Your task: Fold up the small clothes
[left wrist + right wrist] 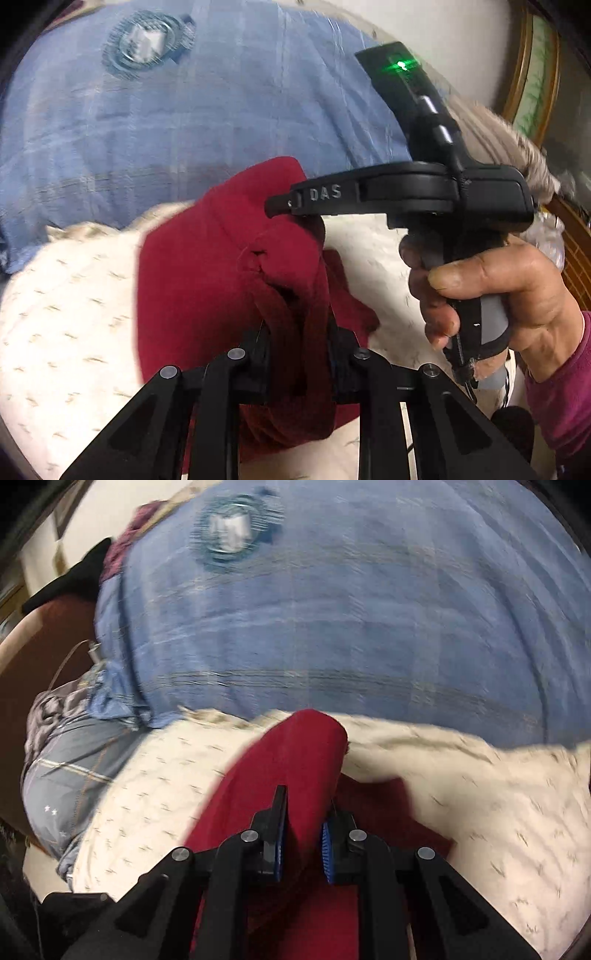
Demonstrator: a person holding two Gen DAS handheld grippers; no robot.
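A small dark red garment lies bunched on a cream quilted cover. My left gripper is shut on a gathered fold of the red garment at its near edge. In the left wrist view my right gripper reaches in from the right, held by a hand, with its fingers at the garment's upper right part. In the right wrist view my right gripper is shut on a raised fold of the red garment, which stands up between the blue pads.
A blue plaid blanket with a round emblem covers the far half of the bed. A grey patterned pillow lies at the left in the right wrist view. A wooden framed panel stands at the far right.
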